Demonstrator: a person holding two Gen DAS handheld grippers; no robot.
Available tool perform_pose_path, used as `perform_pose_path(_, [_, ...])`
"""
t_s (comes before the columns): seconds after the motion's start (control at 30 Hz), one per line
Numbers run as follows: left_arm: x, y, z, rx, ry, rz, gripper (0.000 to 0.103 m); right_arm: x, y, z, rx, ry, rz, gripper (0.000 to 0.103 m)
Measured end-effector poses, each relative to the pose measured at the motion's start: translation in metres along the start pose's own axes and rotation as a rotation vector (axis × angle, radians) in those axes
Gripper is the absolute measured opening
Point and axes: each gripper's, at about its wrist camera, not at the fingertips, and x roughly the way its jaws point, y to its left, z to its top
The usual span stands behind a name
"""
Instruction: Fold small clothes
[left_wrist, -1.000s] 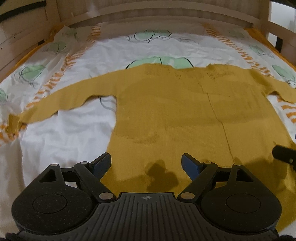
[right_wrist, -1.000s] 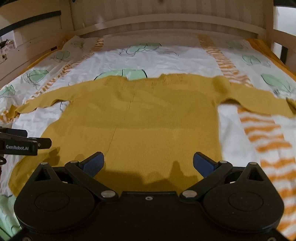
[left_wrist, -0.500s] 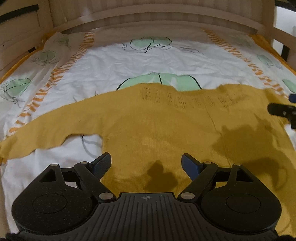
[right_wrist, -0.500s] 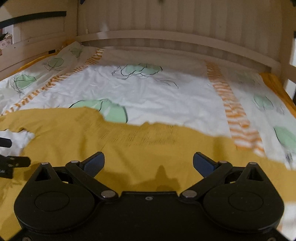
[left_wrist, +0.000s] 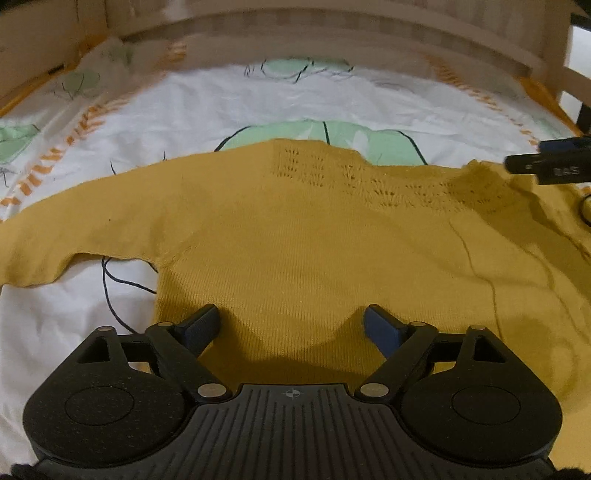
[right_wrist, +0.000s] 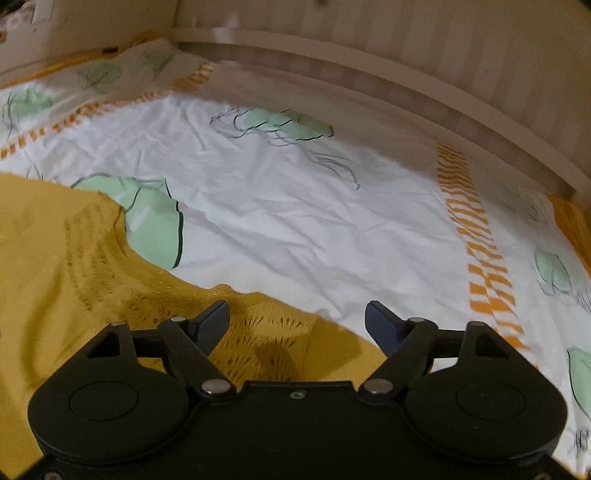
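Note:
A mustard-yellow knit sweater (left_wrist: 314, 236) lies flat on the bed, its collar edge toward the headboard and its left sleeve (left_wrist: 74, 229) stretched out to the left. My left gripper (left_wrist: 291, 325) is open and empty, low over the sweater's body near the left armpit. My right gripper (right_wrist: 297, 319) is open and empty, low over the sweater's collar and shoulder edge (right_wrist: 258, 314); it also shows at the right edge of the left wrist view (left_wrist: 550, 164). The sweater's hem and right sleeve are out of view.
The bed has a white sheet (right_wrist: 295, 206) with green leaf prints and orange striped bands (right_wrist: 476, 236). A pale wooden headboard (right_wrist: 406, 85) and side rails (left_wrist: 546, 59) close in the bed at the back and sides.
Both grippers have moved forward over the sweater toward the collar. The right gripper has swung right, so its view now shows mostly sheet. Both stay open.

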Motion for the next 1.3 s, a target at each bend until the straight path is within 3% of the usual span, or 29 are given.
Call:
perform_pose_path(0.17, [-0.006, -0.006, -0.016, 0.013, -0.086, 0.028, 0.089, 0.027, 0.001, -0.001, -0.088, 0.055, 0.009, 0.08])
perform_pose_path(0.37, [-0.005, -0.011, -0.014, 0.019, -0.095, 0.038, 0.09, 0.041, -0.009, -0.002, -0.07, 0.077, 0.086, 0.075])
perform_pose_path(0.47, [-0.004, -0.01, -0.012, 0.016, -0.091, 0.033, 0.089, 0.042, -0.011, -0.002, -0.042, 0.082, 0.141, 0.06])
perform_pose_path(0.5, [-0.002, -0.01, -0.011, 0.014, -0.088, 0.031, 0.089, 0.042, -0.011, -0.003, -0.037, 0.083, 0.162, 0.05])
perform_pose_path(0.53, [-0.002, -0.009, -0.01, 0.012, -0.084, 0.029, 0.088, 0.04, -0.009, -0.004, -0.043, 0.079, 0.179, 0.027])
perform_pose_path(0.57, [-0.004, -0.009, -0.008, 0.008, -0.08, 0.028, 0.088, 0.039, -0.007, -0.004, -0.054, 0.076, 0.194, 0.021])
perform_pose_path(0.63, [-0.006, -0.01, -0.005, 0.011, -0.078, 0.026, 0.088, 0.036, -0.003, -0.002, -0.072, 0.069, 0.171, 0.02])
perform_pose_path(0.73, [-0.007, -0.012, -0.003, 0.014, -0.094, 0.026, 0.088, 0.041, -0.011, 0.001, -0.03, 0.048, 0.057, 0.02])
perform_pose_path(0.8, [-0.003, -0.013, -0.003, 0.001, -0.088, 0.03, 0.088, 0.049, -0.016, 0.0, 0.038, 0.058, 0.036, 0.02])
perform_pose_path(0.87, [0.004, -0.014, -0.006, -0.019, -0.075, 0.033, 0.089, 0.053, -0.008, -0.002, 0.015, 0.059, 0.017, 0.025])
perform_pose_path(0.97, [0.007, -0.017, -0.012, -0.008, -0.107, 0.054, 0.091, 0.045, -0.011, -0.003, 0.098, 0.026, 0.021, 0.046])
perform_pose_path(1.0, [0.007, -0.019, -0.012, -0.003, -0.111, 0.062, 0.093, 0.04, -0.017, -0.004, 0.137, 0.013, 0.025, 0.061])
perform_pose_path(1.03, [0.007, -0.02, -0.012, -0.001, -0.111, 0.071, 0.095, 0.035, -0.022, -0.005, 0.17, -0.001, 0.027, 0.07])
perform_pose_path(1.3, [0.007, -0.019, -0.014, -0.024, -0.115, 0.08, 0.1, -0.034, -0.088, -0.041, 0.404, -0.036, -0.07, 0.07])
